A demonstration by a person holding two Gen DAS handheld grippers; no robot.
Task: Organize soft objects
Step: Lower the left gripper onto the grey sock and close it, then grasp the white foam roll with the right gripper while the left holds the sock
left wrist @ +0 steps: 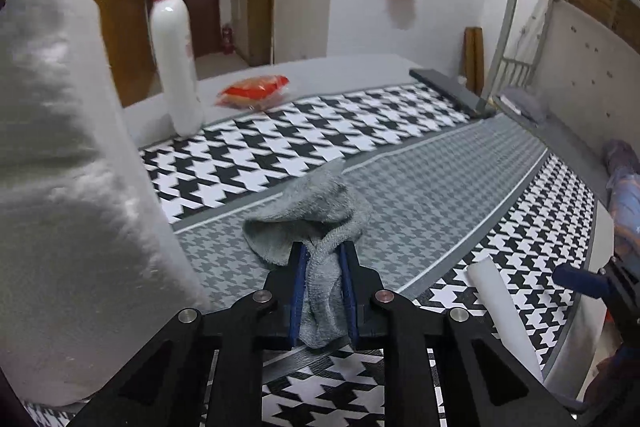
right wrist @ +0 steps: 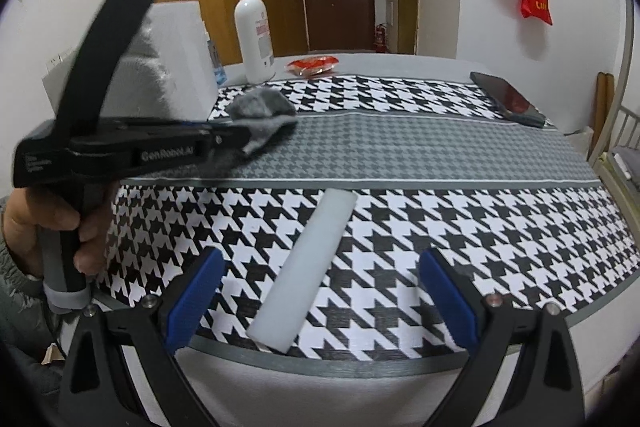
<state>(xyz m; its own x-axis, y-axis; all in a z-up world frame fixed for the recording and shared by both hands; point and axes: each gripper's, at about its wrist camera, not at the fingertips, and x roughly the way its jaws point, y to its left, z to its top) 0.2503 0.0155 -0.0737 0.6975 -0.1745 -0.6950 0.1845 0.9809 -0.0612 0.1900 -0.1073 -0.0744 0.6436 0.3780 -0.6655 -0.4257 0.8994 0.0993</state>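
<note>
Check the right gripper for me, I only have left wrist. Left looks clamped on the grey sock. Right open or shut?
Observer: Open. The right gripper has its jaws spread wide, one either side of the white roll, and neither pad touches it.
Operator: Roll lying flat?
Observer: Yes, flat on the houndstooth cloth, its near end almost at the cloth's grey border.
Operator: What's the white mass on my left?
Observer: A squared white block, standing beyond the left gripper and the grey sock.
</note>
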